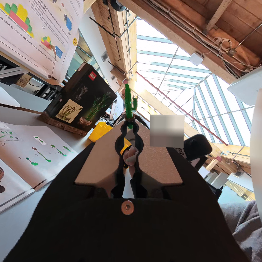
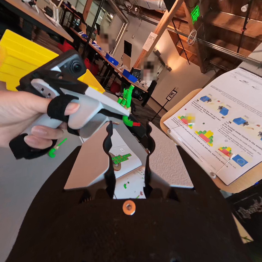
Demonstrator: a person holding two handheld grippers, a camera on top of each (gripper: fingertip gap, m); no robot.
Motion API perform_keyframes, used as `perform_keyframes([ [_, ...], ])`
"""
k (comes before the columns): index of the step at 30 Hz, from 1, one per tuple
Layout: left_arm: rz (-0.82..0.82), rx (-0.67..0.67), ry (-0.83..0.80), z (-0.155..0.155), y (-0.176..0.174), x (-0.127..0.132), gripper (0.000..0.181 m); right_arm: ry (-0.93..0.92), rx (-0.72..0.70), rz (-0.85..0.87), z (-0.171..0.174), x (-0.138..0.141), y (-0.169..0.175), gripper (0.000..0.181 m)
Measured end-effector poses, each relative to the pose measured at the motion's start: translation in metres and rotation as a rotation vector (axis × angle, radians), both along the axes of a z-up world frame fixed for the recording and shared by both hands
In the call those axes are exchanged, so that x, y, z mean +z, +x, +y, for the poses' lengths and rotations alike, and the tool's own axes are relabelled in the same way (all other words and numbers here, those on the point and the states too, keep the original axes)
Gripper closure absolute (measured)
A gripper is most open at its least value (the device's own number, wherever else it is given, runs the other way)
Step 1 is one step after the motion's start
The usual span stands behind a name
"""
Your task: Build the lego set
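Left hand-held gripper (image 1: 129, 123) pinches the green bamboo stalk (image 1: 129, 102); right hand-held gripper (image 2: 129, 126) hangs open, probably grabbing the loose green piece (image 2: 56, 148) off the bench (image 2: 28, 177) next.

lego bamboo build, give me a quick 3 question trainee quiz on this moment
1. True or false: the left gripper is shut on the green bamboo stalk.
2. The right gripper is: A) open and empty B) shut on a brick C) holding the booklet.
3. What lies loose on the grey table under the person's hand?

Key: 1 true; 2 A; 3 a small green stem piece with a curved end.
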State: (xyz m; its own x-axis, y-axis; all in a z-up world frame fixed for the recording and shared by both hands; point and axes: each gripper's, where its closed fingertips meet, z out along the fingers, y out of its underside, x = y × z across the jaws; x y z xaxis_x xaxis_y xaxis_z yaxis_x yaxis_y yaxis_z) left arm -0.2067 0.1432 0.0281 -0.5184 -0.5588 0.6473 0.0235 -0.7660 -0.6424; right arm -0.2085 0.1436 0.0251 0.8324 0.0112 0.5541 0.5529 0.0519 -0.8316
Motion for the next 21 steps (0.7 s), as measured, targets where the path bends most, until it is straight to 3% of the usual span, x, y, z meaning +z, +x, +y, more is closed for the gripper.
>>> perform_keyframes([
  [1, 0.003, -0.001, 0.010, -0.0024, 0.0009, -0.0008, 0.175, -0.002, 0.002, 0.030, -0.0001, 0.0009, 0.0007, 0.140],
  [5, -0.005, 0.002, 0.032, -0.0070, 0.0016, -0.0003, 0.175, -0.050, 0.005, 0.138, 0.0001, -0.0026, 0.0080, 0.154],
  [21, 0.002, 0.077, 0.087, -0.0097, 0.0051, -0.0046, 0.175, -0.081, -0.022, 0.144, 0.0001, -0.0058, 0.0088, 0.157],
])
